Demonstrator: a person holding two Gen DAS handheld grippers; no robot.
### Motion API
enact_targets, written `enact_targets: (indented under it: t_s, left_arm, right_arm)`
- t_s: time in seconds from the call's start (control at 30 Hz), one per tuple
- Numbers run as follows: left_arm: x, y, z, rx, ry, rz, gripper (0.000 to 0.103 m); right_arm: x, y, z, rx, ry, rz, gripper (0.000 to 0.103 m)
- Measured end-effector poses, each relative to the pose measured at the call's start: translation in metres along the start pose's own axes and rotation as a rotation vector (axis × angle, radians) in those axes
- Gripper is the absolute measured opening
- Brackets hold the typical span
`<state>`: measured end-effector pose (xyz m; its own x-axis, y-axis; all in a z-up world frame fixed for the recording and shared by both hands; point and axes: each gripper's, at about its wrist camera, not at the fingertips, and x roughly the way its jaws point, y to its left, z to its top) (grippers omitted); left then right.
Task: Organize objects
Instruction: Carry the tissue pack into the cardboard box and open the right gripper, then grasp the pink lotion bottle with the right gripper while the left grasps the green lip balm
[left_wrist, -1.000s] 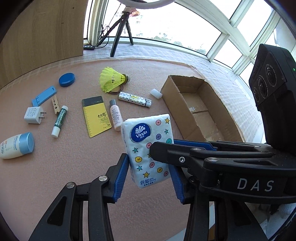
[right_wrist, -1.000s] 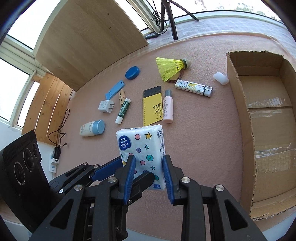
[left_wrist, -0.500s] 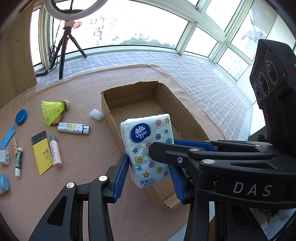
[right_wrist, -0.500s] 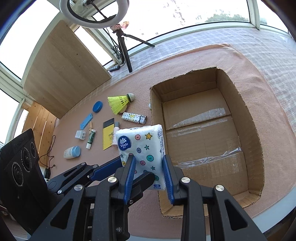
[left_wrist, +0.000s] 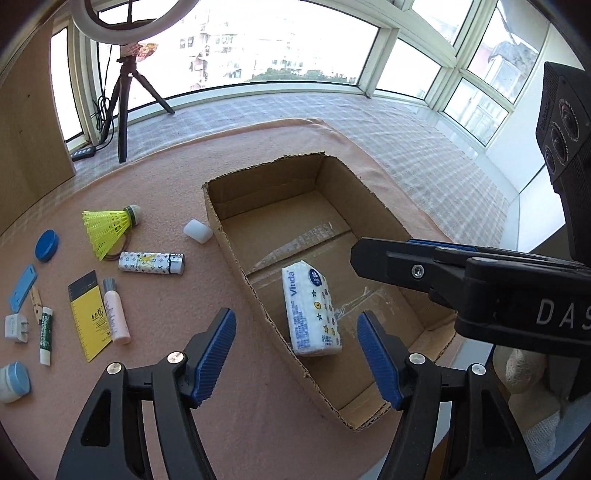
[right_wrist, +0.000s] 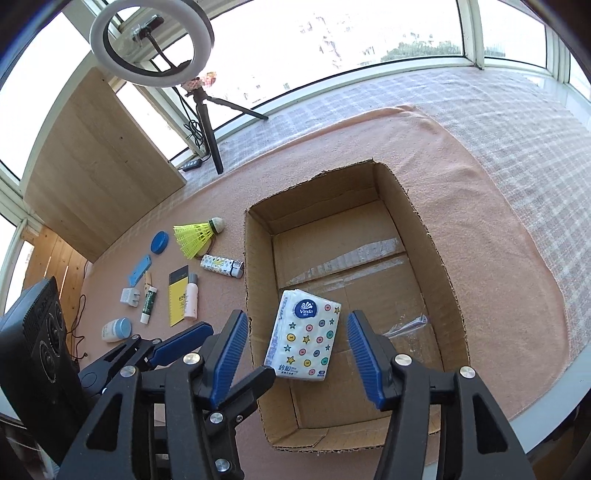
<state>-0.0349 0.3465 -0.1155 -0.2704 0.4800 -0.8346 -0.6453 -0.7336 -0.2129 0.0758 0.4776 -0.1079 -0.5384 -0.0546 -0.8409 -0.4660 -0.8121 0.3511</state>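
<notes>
Both tongs gape with nothing between the pads: my left gripper (left_wrist: 295, 354) and right gripper (right_wrist: 295, 354) have just been opening, and neither blue pad touches anything.

White tissue pack printed with coloured stars and dots (right_wrist: 304, 336) now in the open brown cardboard box (left_wrist: 225, 236), just beyond the pads, toward the box's near-left wall. Looks tilted, one edge up; can't tell whether it has settled on the floor or is mid-drop.

Left of the tongs, on the pink mat, well apart from the box: white eraser-like block (left_wrist: 197, 230), patterned lighter (left_wrist: 151, 263), yellow plastic shuttlecock (left_wrist: 109, 225), small pink bottle (left_wrist: 115, 314), yellow card (left_wrist: 88, 319), green-and-white tube (left_wrist: 46, 334), white plug adapter (left_wrist: 14, 326), blue round cap (left_wrist: 47, 245).

Risks, my reading: the two grippers sit crossed and close, so swinging left together could knock them. Low pads may catch the box's ragged wall and drag it. Small round items could roll when pinched.
</notes>
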Motion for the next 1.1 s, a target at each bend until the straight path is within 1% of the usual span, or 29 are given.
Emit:
enact_targets:
  t_s: [0.07, 0.17, 0.4, 0.57, 0.77, 0.87, 1.0, 1.1]
  left_arm:
    - [-0.002, 0.006, -0.001, -0.008, -0.001, -0.005, 0.072]
    - [-0.005, 0.017, -0.003, -0.029, -0.001, 0.008, 0.072]
    - [-0.018, 0.057, -0.012, -0.082, -0.003, 0.065, 0.072]
    - [-0.03, 0.102, -0.023, -0.129, -0.001, 0.131, 0.072]
    - [-0.043, 0.174, -0.04, -0.236, 0.017, 0.229, 0.071]
    - [-0.049, 0.202, -0.047, -0.267, 0.019, 0.27, 0.071]
    - [-0.055, 0.23, -0.053, -0.292, 0.027, 0.303, 0.07]
    - [-0.055, 0.245, -0.056, -0.307, 0.037, 0.315, 0.065]
  right_arm:
    - [0.0, 0.002, 0.001, -0.006, -0.004, -0.002, 0.053]
    - [0.004, 0.008, 0.0, -0.014, 0.0, 0.003, 0.053]
    - [0.014, 0.033, -0.003, -0.055, 0.001, 0.014, 0.053]
    - [0.023, 0.058, -0.004, -0.112, -0.005, -0.005, 0.053]
    - [0.043, 0.092, -0.007, -0.173, 0.005, -0.014, 0.052]
    - [0.055, 0.108, -0.008, -0.201, 0.015, -0.02, 0.052]
    - [0.072, 0.126, -0.011, -0.229, 0.034, -0.024, 0.052]
    - [0.086, 0.137, -0.012, -0.25, 0.051, -0.033, 0.05]
